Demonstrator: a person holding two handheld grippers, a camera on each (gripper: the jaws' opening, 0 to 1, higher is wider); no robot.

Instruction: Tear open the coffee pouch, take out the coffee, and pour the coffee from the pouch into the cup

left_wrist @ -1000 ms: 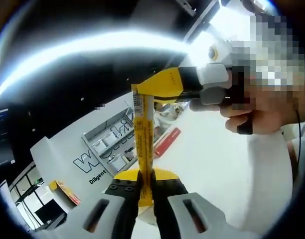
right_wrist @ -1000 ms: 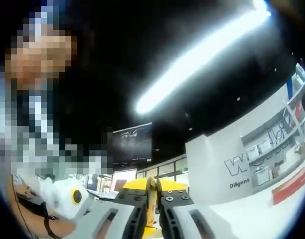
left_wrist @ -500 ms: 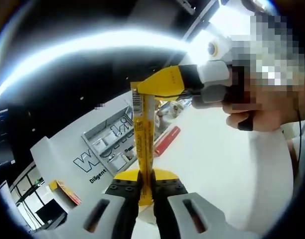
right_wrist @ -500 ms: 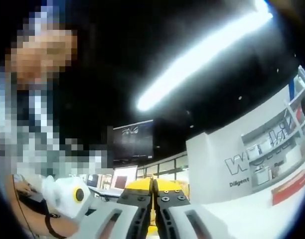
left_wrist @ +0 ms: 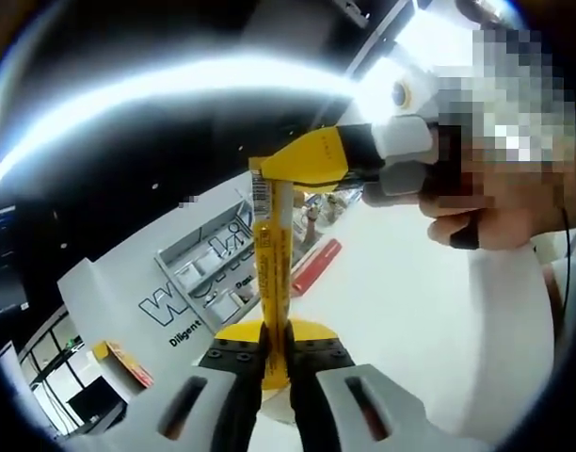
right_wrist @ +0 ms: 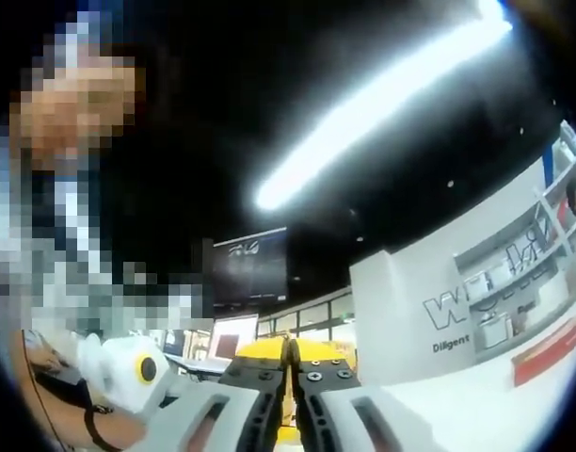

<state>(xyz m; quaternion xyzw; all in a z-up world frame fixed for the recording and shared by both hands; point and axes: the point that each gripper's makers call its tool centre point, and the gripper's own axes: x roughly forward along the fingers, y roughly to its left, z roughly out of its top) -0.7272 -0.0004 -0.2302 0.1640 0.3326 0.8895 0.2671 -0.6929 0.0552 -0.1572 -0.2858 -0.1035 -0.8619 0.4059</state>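
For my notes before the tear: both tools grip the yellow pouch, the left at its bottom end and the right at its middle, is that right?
Not quite. In the left gripper view the right tool grips the pouch at its top end, not its middle. The left tool does hold the bottom end, so the pouch is pinched at both ends.

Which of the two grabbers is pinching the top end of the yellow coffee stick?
The right gripper, coming in sideways from the person's hand, pinches the top of the coffee stick. The left gripper clamps the bottom end.
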